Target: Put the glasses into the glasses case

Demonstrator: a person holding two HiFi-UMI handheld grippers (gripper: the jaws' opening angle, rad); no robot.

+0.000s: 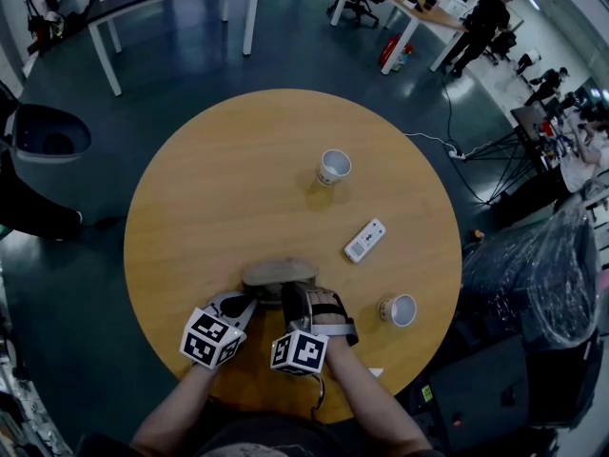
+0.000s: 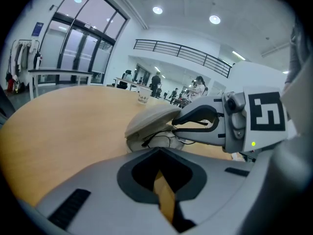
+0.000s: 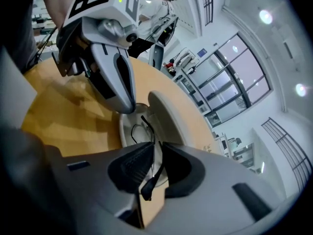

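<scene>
The grey glasses case (image 1: 279, 275) lies open near the table's front edge, its lid (image 2: 152, 117) raised. The black thin-framed glasses (image 3: 140, 129) rest partly inside the case's lower half. My right gripper (image 3: 156, 147) is shut on one temple arm, whose tip (image 3: 145, 193) hangs down between the jaws. In the head view the right gripper (image 1: 298, 300) is at the case's right end. My left gripper (image 1: 237, 304) is at the case's left end, jaws shut with nothing between them; in the right gripper view the left gripper (image 3: 119, 80) reaches down to the case's rim.
The round wooden table (image 1: 219, 188) also holds a paper cup (image 1: 333, 167) at the middle back, a white remote (image 1: 364, 240) and a second cup (image 1: 399, 309) to the right of the case. Chairs and desks stand beyond the table.
</scene>
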